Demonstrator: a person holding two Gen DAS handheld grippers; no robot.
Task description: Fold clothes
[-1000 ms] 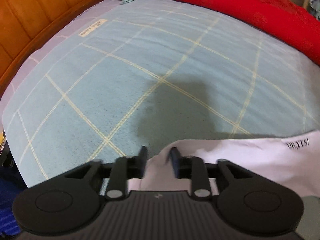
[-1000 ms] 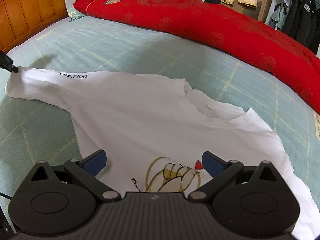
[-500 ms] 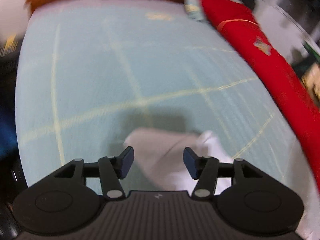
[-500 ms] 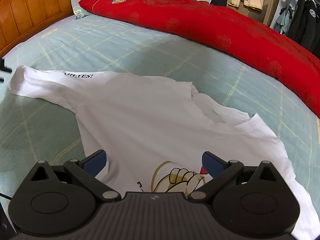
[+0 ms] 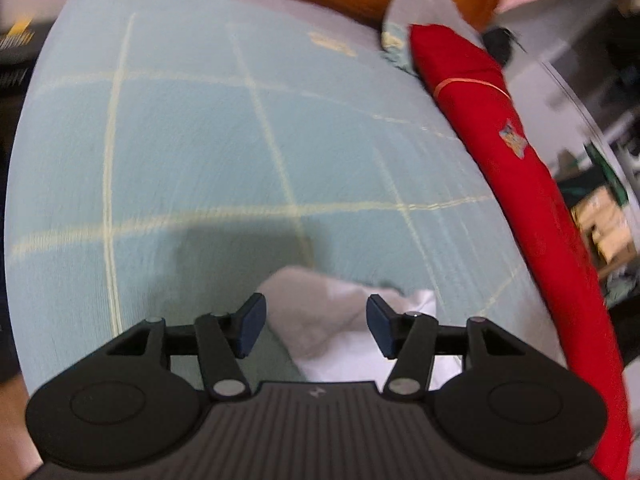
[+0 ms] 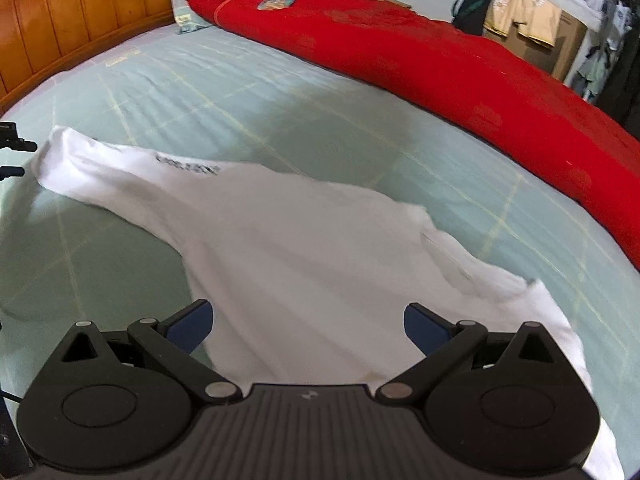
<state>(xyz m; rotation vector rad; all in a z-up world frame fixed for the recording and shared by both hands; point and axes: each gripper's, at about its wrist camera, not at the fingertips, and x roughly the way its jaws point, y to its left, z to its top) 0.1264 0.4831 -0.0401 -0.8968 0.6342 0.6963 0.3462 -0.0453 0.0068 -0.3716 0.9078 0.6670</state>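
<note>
A white T-shirt (image 6: 304,240) with small black lettering on one sleeve lies spread flat on the pale green checked bed sheet (image 6: 280,112). My right gripper (image 6: 308,316) hovers open over the shirt's body, nothing between its blue pads. The end of the left sleeve (image 5: 332,344) rests on the sheet below my left gripper (image 5: 314,312). That gripper is open and its pads stand apart from the cloth. In the right wrist view the left gripper's black tips (image 6: 14,156) show at the far left edge, beside the sleeve end.
A long rolled red quilt (image 6: 440,64) lies along the far side of the bed, also the red quilt (image 5: 520,184) at right. A wooden headboard (image 6: 60,32) and a pillow (image 6: 188,20) stand at the head. Hanging clothes and boxes (image 6: 532,20) are behind.
My left gripper was shut on the sleeve tip; it has let go, opened, and rolled round above the sleeve end. My right gripper has moved forward over the shirt, past its printed picture.
</note>
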